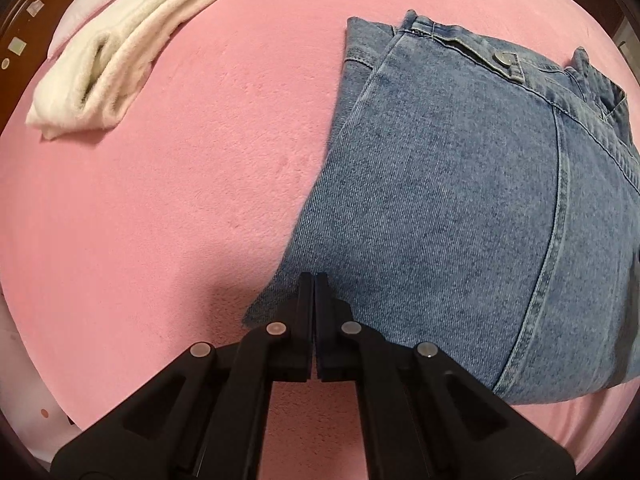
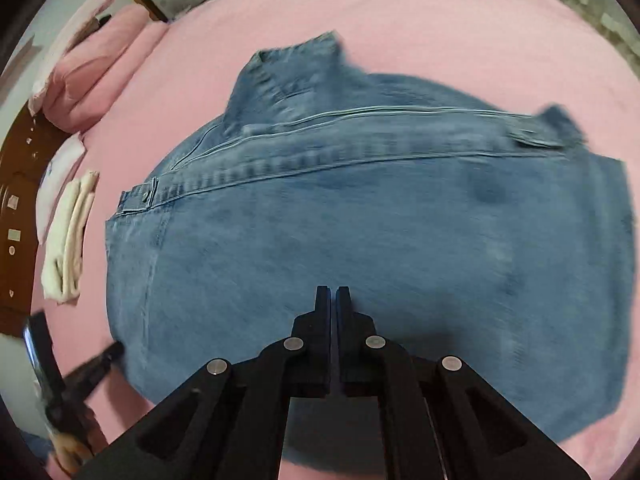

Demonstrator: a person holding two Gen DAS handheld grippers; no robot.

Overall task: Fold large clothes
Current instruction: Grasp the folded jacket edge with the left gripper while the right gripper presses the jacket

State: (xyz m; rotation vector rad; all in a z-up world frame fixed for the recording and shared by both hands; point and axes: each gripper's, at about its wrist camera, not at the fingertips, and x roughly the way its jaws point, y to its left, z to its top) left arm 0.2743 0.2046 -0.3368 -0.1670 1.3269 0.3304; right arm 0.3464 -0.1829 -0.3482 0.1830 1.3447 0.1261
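Folded denim jacket [image 2: 360, 220] lies under both closed grippers, left [image 1: 315, 276] and right [image 2: 333, 290]

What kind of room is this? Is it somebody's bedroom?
Most likely a bedroom. The denim garment lies on a wide pink bed sheet, pink pillows are stacked at one end, and a dark wooden headboard stands behind them. A folded white cloth rests nearby.
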